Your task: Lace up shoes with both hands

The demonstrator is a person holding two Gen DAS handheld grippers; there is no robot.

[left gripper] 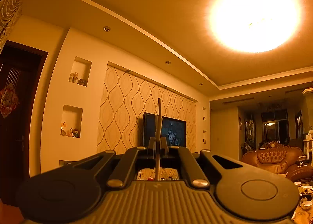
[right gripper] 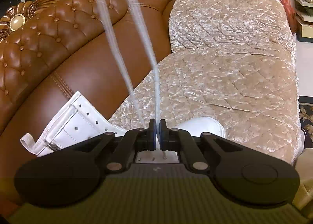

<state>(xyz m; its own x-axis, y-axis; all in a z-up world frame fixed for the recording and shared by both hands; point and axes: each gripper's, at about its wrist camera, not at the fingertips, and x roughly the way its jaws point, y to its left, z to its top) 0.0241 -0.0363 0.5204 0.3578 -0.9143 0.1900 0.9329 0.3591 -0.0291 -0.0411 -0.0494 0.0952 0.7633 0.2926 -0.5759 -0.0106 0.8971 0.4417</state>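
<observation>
In the right wrist view a white lace-up boot (right gripper: 78,124) lies on its side on the sofa seat. Its eyelet flap is to the left and its toe (right gripper: 205,126) to the right, and the gripper body hides the middle. My right gripper (right gripper: 157,128) hovers just above the boot, shut on a white lace (right gripper: 156,79). This strand rises blurred to the top edge, and a second strand (right gripper: 109,28) runs beside it. The left wrist view faces up into the room. My left gripper (left gripper: 158,143) is shut on a thin lace end (left gripper: 159,110) whose stiff tip sticks out past the fingers.
A brown tufted leather sofa (right gripper: 58,34) carries a beige quilted seat cover (right gripper: 225,57). Shelves with boxes (right gripper: 303,8) stand at the far right. In the left wrist view I see a wall television (left gripper: 172,132), a bright ceiling lamp (left gripper: 254,14), another sofa (left gripper: 273,159) and dishes on a table (left gripper: 305,188).
</observation>
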